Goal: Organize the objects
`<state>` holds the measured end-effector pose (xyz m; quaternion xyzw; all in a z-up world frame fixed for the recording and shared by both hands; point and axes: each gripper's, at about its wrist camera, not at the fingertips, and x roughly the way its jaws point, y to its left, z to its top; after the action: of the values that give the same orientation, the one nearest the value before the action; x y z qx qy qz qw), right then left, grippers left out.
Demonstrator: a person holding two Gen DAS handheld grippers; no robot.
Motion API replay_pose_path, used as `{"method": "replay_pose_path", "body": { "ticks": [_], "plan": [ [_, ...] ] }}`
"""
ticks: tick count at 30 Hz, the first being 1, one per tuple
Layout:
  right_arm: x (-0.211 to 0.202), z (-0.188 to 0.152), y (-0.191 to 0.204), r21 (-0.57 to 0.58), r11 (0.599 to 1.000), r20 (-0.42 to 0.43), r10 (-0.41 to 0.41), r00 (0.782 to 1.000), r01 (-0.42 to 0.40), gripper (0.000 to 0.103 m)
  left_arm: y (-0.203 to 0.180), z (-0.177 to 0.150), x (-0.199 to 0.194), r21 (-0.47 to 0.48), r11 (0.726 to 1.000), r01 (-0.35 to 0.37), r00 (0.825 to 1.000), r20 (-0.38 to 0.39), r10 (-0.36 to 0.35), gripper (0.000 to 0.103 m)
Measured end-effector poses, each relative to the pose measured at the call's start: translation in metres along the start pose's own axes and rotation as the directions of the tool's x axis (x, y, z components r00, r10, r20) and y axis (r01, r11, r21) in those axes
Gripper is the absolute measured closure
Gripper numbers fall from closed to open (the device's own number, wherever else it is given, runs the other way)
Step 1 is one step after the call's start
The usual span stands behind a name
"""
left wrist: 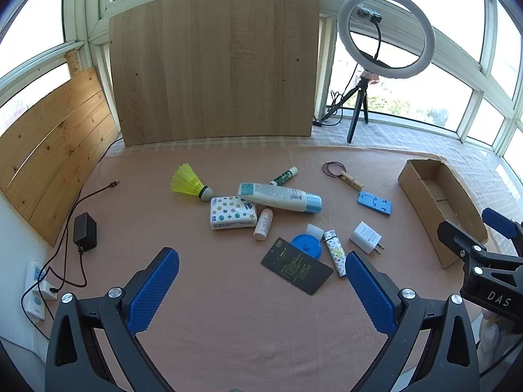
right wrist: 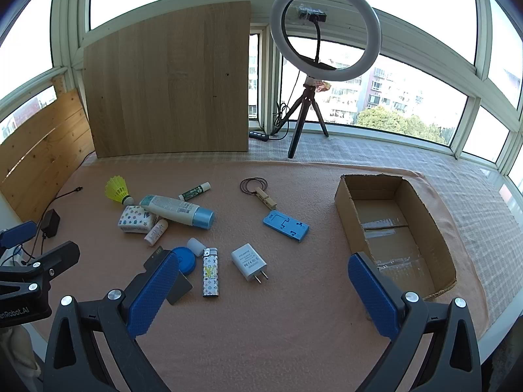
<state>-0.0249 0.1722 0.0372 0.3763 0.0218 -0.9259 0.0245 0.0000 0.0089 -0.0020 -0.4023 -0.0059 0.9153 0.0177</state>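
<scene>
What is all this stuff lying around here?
cardboard box: 1, brown, right side, holds no objects
shuttlecock: 1, yellow, far left
lotion bottle: 1, white, blue cap, resting on tissue pack
glue stick: 1, green-white, behind bottle
small tube: 1, white
phone stand: 1, blue, centre
clothespin: 1, wooden, by hair tie
charger plug: 1, white
lighter: 1, patterned
round lid: 1, blue
ring light: 1, white, on tripod
left gripper: open, holding nothing
right gripper: open, holding nothing

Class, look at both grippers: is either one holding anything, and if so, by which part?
Nothing is held. The left gripper and the right gripper both stand wide open above the cloth, with no object between their blue pads.
</scene>
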Motion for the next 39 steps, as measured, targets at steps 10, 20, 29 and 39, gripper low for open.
{"method": "replay_pose_path", "body": {
  "ticks": [10, 20, 29, 39],
  "plan": [
    [-0.0001, -0.0005, -0.0006, 0.001, 1.0, 0.001, 0.001, 1.0, -0.001, 0.001, -0.0004, -0.0002, 0.0, 0.0, 1.0, 0.0, 1.0, 0.0, 0.0, 0.0],
    [-0.0007, -0.0027, -0.0014, 0.003, 1.0, 0.0, 0.002, 1.0, -0.002, 0.0, -0.0019, -0.0017, -0.0007, 0.001, 1.0, 0.001, 1.0, 0.0, -0.001, 0.0],
    [-0.0022, -0.005, -0.0011, 0.003, 1.0, 0.001, 0.003, 1.0, -0.003, 0.001, -0.0017, -0.0017, -0.0006, 0.001, 1.0, 0.0, 1.0, 0.0, 0.0, 0.0],
    [-0.0014, -0.0047, -0.0008, 0.003, 1.0, 0.001, 0.003, 1.0, -0.003, 0.0, -0.0019, -0.0019, -0.0005, 0.001, 1.0, 0.0, 1.0, 0.0, 0.0, 0.0]
  ]
}}
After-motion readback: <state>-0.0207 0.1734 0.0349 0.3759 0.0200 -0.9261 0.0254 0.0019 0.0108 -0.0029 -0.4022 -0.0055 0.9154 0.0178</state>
